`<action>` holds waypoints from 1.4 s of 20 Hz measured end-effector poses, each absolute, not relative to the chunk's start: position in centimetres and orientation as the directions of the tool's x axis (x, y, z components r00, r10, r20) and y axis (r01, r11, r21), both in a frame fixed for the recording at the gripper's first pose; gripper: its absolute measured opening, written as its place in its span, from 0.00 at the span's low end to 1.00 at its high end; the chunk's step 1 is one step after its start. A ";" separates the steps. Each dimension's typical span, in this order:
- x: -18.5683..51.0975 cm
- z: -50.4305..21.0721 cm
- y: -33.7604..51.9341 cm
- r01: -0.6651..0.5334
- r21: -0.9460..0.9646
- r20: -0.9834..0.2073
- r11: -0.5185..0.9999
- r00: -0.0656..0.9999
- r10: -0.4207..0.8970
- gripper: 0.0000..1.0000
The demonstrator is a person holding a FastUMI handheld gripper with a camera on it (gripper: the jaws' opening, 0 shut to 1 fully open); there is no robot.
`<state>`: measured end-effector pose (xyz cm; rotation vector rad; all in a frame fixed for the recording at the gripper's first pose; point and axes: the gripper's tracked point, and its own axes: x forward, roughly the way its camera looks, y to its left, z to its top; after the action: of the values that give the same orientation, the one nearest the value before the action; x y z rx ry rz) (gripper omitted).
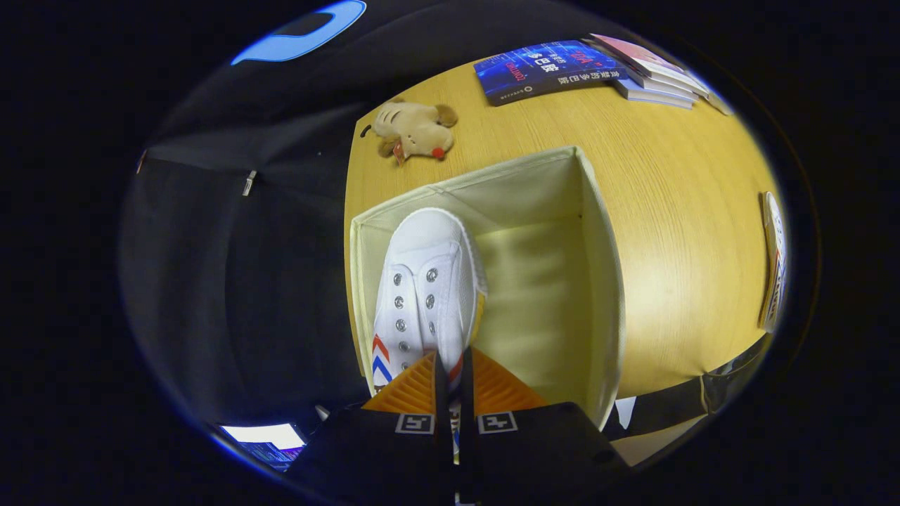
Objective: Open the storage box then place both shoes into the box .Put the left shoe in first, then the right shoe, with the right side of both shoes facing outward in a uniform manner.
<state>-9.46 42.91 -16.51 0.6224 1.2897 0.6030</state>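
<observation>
A white canvas shoe with metal eyelets and red-and-blue chevrons on its side hangs toe-forward inside the open cream fabric storage box, along the box's left wall. My gripper is shut on the shoe's heel end, both fingers pressing close together on the thin rim of its opening. The box stands on a wooden table, its bare floor visible to the right of the shoe. A second white shoe lies on its side on the table, far to the right of the box.
A small plush animal lies on the table beyond the box. Further back, a blue book and a stack of books rest near the table's far edge. Black cloth hangs to the left of the table.
</observation>
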 end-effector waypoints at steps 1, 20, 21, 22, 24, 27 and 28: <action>-9.5 -16.6 43.1 -0.066 0.716 -0.677 0.695 0.177 0.715 0.08; -4.9 -9.9 29.5 -0.160 0.808 -0.453 0.567 0.448 0.771 0.97; -4.4 -10.2 27.3 -0.143 0.802 -0.462 0.580 0.468 0.754 0.98; -3.9 -10.7 25.1 -0.128 0.795 -0.472 0.593 0.484 0.737 0.97; -3.2 -12.2 20.5 -0.089 0.769 -0.508 0.632 0.514 0.691 0.98; -2.9 -15.5 13.9 -0.022 0.715 -0.579 0.698 0.541 0.610 0.97; -2.8 -16.7 12.0 0.004 0.701 -0.599 0.713 0.546 0.586 0.97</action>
<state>-2.77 12.03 -16.71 0.7126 0.9427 0.3814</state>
